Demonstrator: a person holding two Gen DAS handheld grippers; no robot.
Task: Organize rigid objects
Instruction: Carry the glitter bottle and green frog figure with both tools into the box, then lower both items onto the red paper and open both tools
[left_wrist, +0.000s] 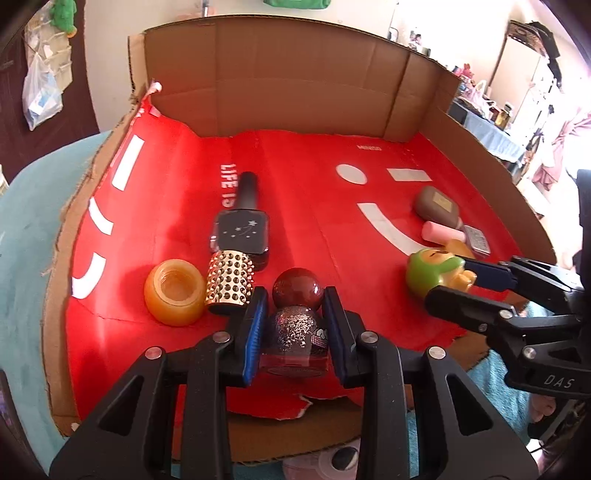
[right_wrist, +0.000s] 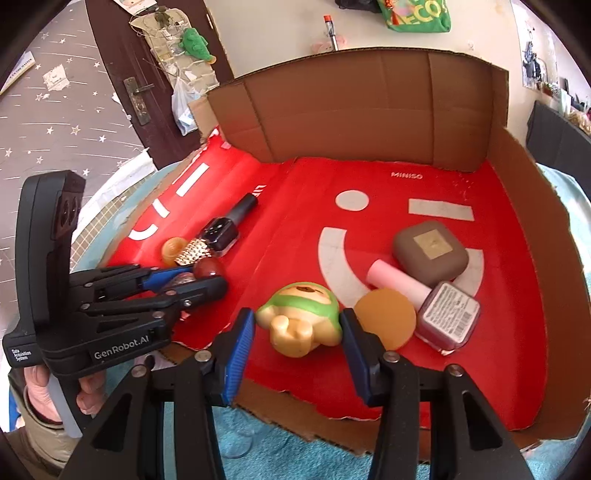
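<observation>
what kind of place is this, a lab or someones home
Most likely a lived-in room at home, not a lab: a wooden door hung with a plush toy and plastic bag, cluttered shelves, and a cut-open cardboard box as the work surface.

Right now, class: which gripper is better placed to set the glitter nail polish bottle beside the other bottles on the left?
Left. The left gripper already clamps the glitter bottle, right beside the studded bottle; the right gripper is occupied with the green-capped figure.

The left gripper (left_wrist: 295, 314) and right gripper (right_wrist: 297, 321) angle downward, fingers of each closed on a held item.
</observation>
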